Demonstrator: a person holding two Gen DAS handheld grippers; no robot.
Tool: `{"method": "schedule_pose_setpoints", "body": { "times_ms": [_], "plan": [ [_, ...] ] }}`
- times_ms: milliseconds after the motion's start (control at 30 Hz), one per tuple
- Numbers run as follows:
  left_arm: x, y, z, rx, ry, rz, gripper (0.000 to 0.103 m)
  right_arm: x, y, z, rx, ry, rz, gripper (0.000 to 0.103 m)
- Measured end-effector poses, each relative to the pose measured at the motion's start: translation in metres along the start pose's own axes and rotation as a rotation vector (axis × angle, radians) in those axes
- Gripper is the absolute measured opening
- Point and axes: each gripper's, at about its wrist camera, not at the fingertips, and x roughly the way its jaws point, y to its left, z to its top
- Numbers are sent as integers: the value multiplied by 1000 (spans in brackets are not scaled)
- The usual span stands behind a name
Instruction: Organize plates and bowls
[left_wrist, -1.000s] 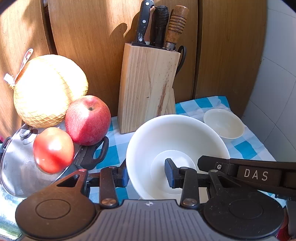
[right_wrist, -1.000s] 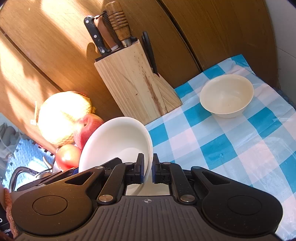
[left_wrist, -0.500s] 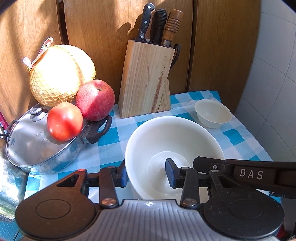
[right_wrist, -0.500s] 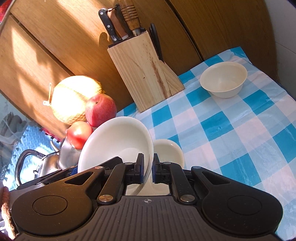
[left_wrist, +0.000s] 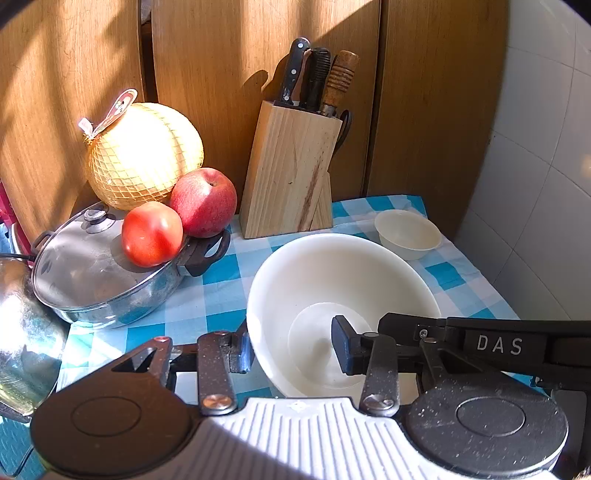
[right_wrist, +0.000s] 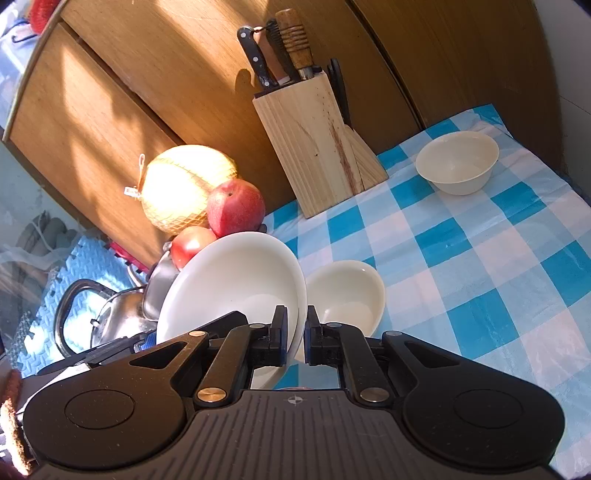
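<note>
Both hand-held grippers on large bowl: right clamped on rim, left wide astride.

You have a wooden knife block standing against the wood panels at the back of the blue checked cloth. To its left, a netted melon, an apple and a tomato sit on a lidded steel pot. A kettle stands beside the pot.
</note>
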Motion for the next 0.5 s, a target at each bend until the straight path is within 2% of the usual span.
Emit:
{"method": "schedule_pose_setpoints", "body": {
  "times_ms": [300,500],
  "plan": [
    [6,1,-12,-15,40,-24,34,3,-3,-9,-13,25,-33,14],
    [25,7,-13,-44,72,-28,34,16,-4,-8,-18,43,-68,14]
  ]
}}
